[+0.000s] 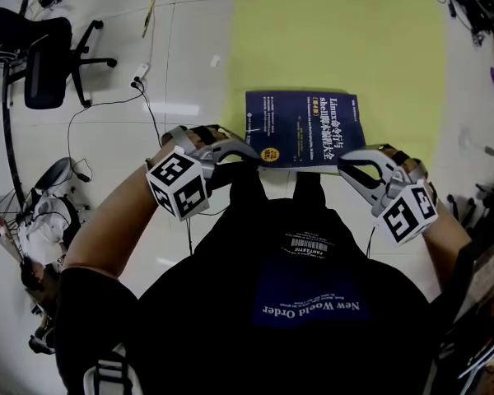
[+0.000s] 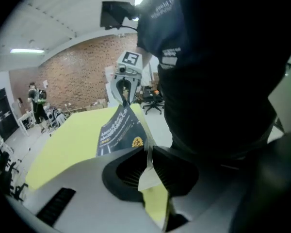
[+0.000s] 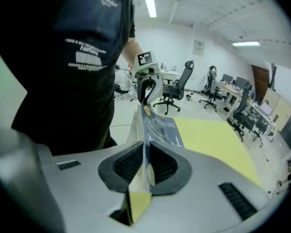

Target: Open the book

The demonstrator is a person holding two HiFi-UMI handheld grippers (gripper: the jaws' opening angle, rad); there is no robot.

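Dark blue paperback book [image 1: 305, 126] is over the near edge of the yellow-green floor mat [image 1: 337, 31], front cover up, white and yellow title print upside down to me. My left gripper [image 1: 249, 155] is on the book's near left corner and my right gripper [image 1: 346, 169] is on its near right corner, both just off the mat's near edge. In the left gripper view the left gripper [image 2: 148, 161] has its jaws nearly together, black ribbed pads pinching a thin edge of the cover [image 2: 119, 132]. The right gripper view shows the same: the right gripper [image 3: 146, 166] is nearly closed and clamped on the cover edge [image 3: 160, 127], with pale pages just beside it. Can't tell how far the book is off the mat. A black office chair [image 1: 49, 56] stands on the white tiled floor [image 1: 189, 48], well apart from the mat's left side.
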